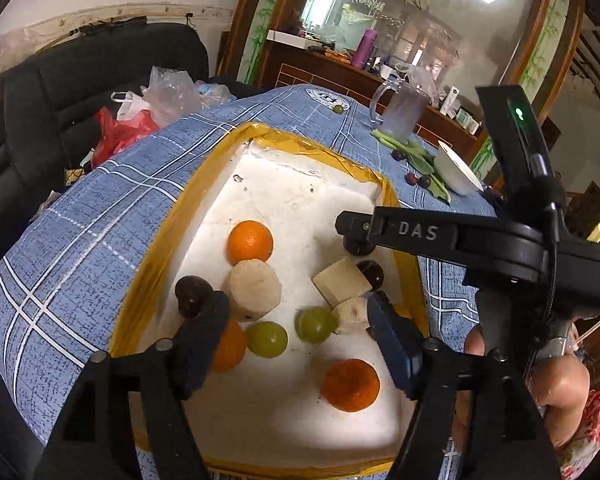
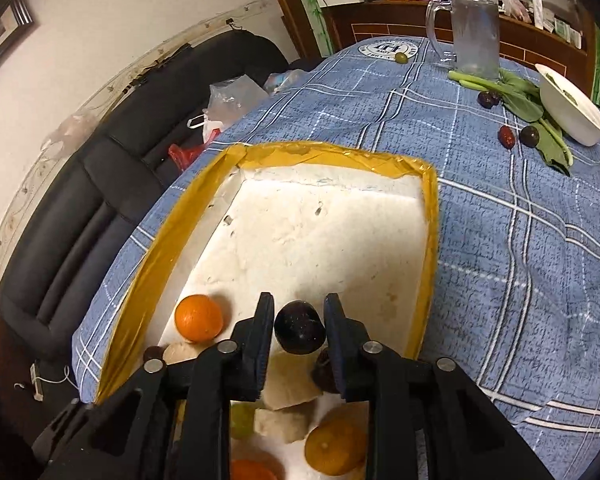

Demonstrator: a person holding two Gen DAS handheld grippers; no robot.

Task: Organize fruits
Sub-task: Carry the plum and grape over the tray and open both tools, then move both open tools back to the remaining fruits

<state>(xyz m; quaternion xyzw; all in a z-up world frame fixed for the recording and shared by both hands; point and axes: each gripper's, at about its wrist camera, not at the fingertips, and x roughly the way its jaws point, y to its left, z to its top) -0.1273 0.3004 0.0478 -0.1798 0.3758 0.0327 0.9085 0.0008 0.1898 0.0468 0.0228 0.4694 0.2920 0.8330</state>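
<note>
A white foam tray with a yellow taped rim (image 1: 300,142) (image 2: 320,152) lies on the blue checked tablecloth. In it are three oranges (image 1: 250,242), two green grapes (image 1: 316,324), pale cut chunks (image 1: 254,290) and dark plums (image 1: 192,294). My left gripper (image 1: 296,332) hangs open low over the tray's near part, the grapes showing in the gap below it and no pad touching them. My right gripper (image 2: 300,336) is over the tray's right side, with a dark plum (image 2: 300,332) filling the gap between its pads. Another plum (image 2: 324,368) lies under its right finger.
Loose on the cloth beyond the tray are a green grape (image 2: 400,57) and dark plums (image 2: 529,135). Leafy greens (image 2: 528,100), a white bowl (image 2: 572,108) and a clear pitcher (image 2: 474,36) stand at the far right. A dark sofa with plastic bags (image 1: 140,116) lies left.
</note>
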